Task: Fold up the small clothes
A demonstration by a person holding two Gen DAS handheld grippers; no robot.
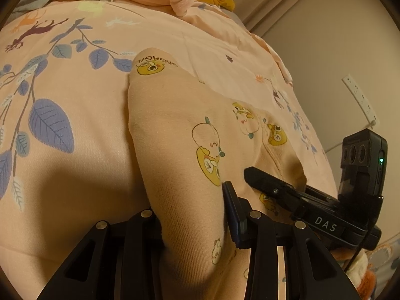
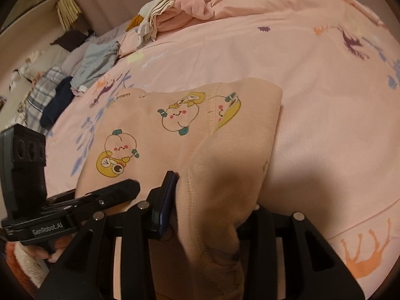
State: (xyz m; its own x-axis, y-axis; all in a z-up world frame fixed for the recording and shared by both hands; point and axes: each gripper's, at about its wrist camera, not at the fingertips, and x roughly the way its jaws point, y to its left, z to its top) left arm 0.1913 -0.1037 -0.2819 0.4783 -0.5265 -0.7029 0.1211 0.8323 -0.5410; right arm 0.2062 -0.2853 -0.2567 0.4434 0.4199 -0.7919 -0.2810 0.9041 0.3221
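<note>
A small peach garment (image 1: 175, 125) printed with yellow cartoon ducks lies on the pink bedspread (image 1: 75, 105). My left gripper (image 1: 195, 215) is shut on its near edge, cloth bunched between the fingers. The right gripper (image 1: 265, 182) shows beside it, to the right. In the right wrist view the same garment (image 2: 155, 125) lies spread ahead. My right gripper (image 2: 210, 210) is shut on a raised fold of its near right edge. The left gripper (image 2: 120, 192) shows at lower left.
A pile of folded and loose clothes (image 2: 180, 7) sits at the far end of the bed. More clothes (image 2: 62, 85) lie at the left bed edge. A wall with a power strip (image 1: 360, 100) is to the right.
</note>
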